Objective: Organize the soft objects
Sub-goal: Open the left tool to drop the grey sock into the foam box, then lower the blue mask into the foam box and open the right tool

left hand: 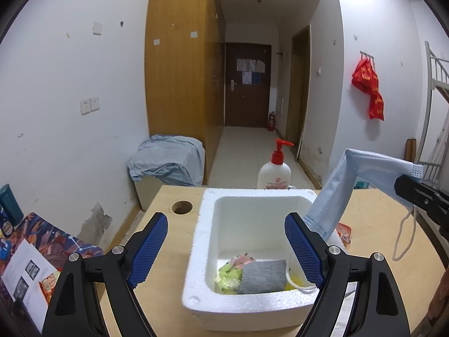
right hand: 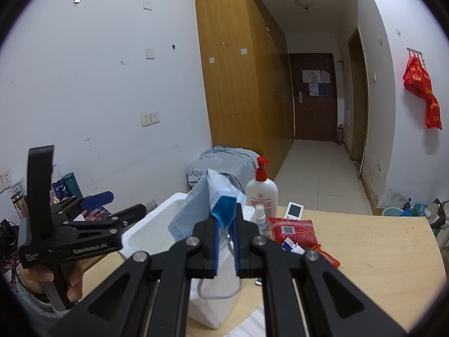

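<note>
A light blue face mask [left hand: 336, 185] hangs folded over the right rim of a white foam box [left hand: 202, 241]. My right gripper [right hand: 226, 210] is shut on the mask's [right hand: 196, 205] upper edge, and its black tip [left hand: 404, 182] enters from the right in the left wrist view. The ear loop dangles below it. My left gripper [left hand: 226, 221] is open above the box with nothing between its blue pads. The mask's lower end rests just outside its right finger. Inside the box lie a grey sock [left hand: 262, 279] and a yellow-green floral cloth [left hand: 230, 272].
A white pump bottle [left hand: 273, 171] with a red top stands behind the box. A red packet [right hand: 291, 230], a small spray bottle [right hand: 259, 216] and a white device [right hand: 294, 210] lie right of the box. The wooden table [left hand: 157, 213] has a round hole [left hand: 181, 207].
</note>
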`<state>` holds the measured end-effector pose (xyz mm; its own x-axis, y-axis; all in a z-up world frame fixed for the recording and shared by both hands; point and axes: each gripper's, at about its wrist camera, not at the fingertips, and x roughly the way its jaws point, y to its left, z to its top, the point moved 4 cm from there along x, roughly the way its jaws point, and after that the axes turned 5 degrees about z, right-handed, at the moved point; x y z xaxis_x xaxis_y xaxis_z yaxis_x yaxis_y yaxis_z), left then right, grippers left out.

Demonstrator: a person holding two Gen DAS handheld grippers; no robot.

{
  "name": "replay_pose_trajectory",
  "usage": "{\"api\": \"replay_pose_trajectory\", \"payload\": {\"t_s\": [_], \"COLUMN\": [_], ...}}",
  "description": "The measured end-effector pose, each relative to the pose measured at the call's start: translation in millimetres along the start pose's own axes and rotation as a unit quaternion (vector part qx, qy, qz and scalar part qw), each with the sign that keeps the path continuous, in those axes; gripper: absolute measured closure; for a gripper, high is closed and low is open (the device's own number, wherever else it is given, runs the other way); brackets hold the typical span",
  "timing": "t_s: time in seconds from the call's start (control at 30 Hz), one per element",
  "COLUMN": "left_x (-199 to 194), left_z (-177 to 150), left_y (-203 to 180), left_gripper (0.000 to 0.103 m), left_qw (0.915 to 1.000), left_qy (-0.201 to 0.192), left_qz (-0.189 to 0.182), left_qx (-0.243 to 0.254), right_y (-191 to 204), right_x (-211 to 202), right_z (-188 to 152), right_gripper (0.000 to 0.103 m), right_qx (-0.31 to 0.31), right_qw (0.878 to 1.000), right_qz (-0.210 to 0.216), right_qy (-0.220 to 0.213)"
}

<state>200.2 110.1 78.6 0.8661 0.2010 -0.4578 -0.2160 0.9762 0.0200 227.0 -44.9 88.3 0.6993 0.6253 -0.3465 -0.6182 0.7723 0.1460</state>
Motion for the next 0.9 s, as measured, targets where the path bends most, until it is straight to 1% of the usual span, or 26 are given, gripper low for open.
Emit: {"api": "replay_pose_trajectory", "payload": {"t_s": [0.3,0.37,0.43,0.53,0.73,0.9], "left_x": [-14.6,-17.8,-21.3,-27.3,-35.8,-34.6], "left_z": [-1.5,-2.4,-3.0,-3.2,-4.2,-7.2], "left_y": [21.4,26.7,33.7,42.9,58.5,64.3], "left_gripper": [0.015,0.011,0.010,0.006,0.006,0.006], "left_qw": [0.9996,0.9992,0.9987,0.9977,0.9959,0.9956], "left_qy": [-0.014,-0.018,-0.022,-0.029,-0.038,-0.032], "left_qz": [0.021,0.031,0.039,0.053,0.068,0.074], "left_qx": [-0.013,-0.016,-0.023,-0.031,-0.045,-0.048], "right_y": [9.3,12.2,16.3,22.3,27.3,27.3], "right_x": [9.4,15.2,21.0,27.8,44.0,53.0], "right_z": [4.8,5.1,5.1,5.1,2.2,-1.9], "right_gripper": [0.092,0.092,0.092,0.092,0.092,0.092], "right_qx": [-0.007,-0.008,-0.011,-0.014,-0.014,-0.013], "right_qw": [1.000,1.000,1.000,0.999,0.999,0.998], "right_qz": [0.014,0.019,0.025,0.033,0.043,0.042], "right_qy": [-0.001,0.003,0.008,0.013,0.031,0.046]}}
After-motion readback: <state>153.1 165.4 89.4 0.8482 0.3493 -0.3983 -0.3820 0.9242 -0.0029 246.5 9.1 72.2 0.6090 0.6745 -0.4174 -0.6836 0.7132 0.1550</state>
